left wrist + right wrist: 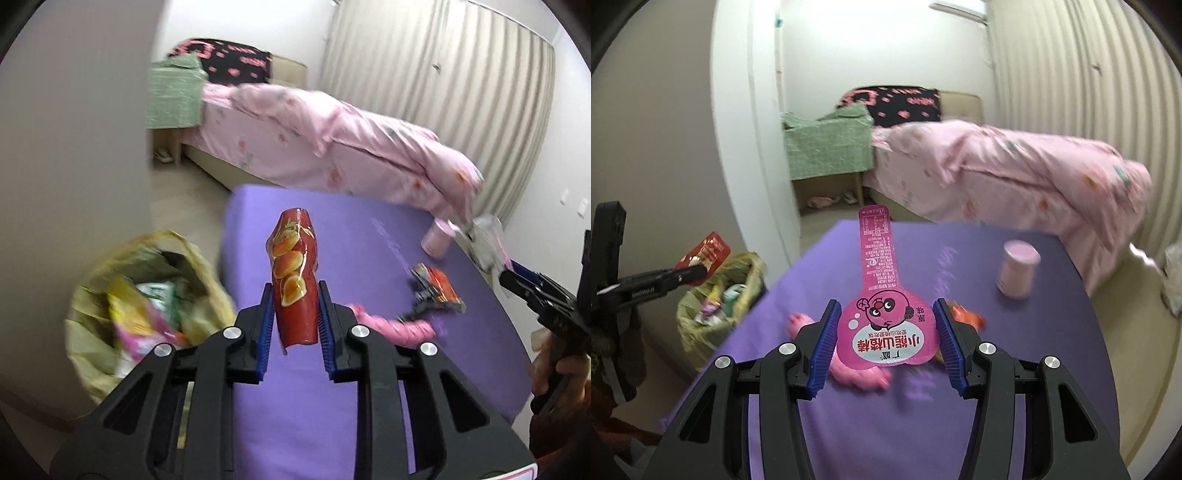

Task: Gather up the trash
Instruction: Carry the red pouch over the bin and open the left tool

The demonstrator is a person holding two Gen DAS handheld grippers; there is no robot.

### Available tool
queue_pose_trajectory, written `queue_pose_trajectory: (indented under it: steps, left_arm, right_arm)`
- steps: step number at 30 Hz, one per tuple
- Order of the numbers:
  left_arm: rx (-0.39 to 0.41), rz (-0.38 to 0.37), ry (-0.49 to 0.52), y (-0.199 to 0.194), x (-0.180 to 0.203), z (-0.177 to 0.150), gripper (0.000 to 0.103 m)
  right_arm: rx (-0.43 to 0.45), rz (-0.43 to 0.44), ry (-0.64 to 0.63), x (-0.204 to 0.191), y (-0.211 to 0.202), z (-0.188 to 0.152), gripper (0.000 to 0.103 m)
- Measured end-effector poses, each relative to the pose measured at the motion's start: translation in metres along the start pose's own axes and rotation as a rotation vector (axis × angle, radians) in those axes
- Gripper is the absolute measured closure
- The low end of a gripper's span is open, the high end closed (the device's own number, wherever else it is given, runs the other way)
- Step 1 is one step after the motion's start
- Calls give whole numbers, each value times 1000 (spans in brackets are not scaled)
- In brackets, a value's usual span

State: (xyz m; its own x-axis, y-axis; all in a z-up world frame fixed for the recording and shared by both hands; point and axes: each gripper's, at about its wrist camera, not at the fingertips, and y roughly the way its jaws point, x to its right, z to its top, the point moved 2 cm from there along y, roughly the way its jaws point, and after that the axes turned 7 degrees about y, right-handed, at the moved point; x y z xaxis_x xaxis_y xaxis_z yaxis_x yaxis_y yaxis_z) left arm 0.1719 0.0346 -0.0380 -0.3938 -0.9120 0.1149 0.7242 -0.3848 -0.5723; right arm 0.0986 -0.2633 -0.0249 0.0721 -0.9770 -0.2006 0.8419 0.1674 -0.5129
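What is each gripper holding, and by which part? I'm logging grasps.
Left gripper pinches the red wrapper at its lower half. Right gripper holds the pink wrapper by its wide round end.

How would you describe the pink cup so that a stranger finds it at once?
Start at the purple table in front of the pink bed. Near its far right edge stands a pale pink cup, alone. Unlike the flat wrappers nearer the tools, it is round and upright.
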Motion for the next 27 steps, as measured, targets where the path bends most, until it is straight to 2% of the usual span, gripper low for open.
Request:
queue_pose_trajectory:
  steps: [7,11,17,18,20,23,27]
  left_arm:
    - [20,116,-96,-20,-67,4,78]
    - [-4,135,-157,-14,-97,-6,78]
    - [-80,152,-210,15,-131,-28,78]
    - [-92,152,-216,21,-136,-31,76]
    - [-115,135,-241,33,-143,-38,64]
    - [-131,120,-276,42,-151,-45,56]
    - [-109,125,-310,36,-163,-51,47]
  right_arm:
    - [1,103,-122,-64,25,30,55]
    - [-27,148,-154,-92,43,36,55]
    - [-82,153,-189,-112,67,29,55]
    - [-92,149,-193,-113,70,27,55]
    - [-113,140,-197,-114,77,24,55]
    - [-134,132,-200,-117,85,19,55]
    - [-157,129,-216,-124,95,17,55]
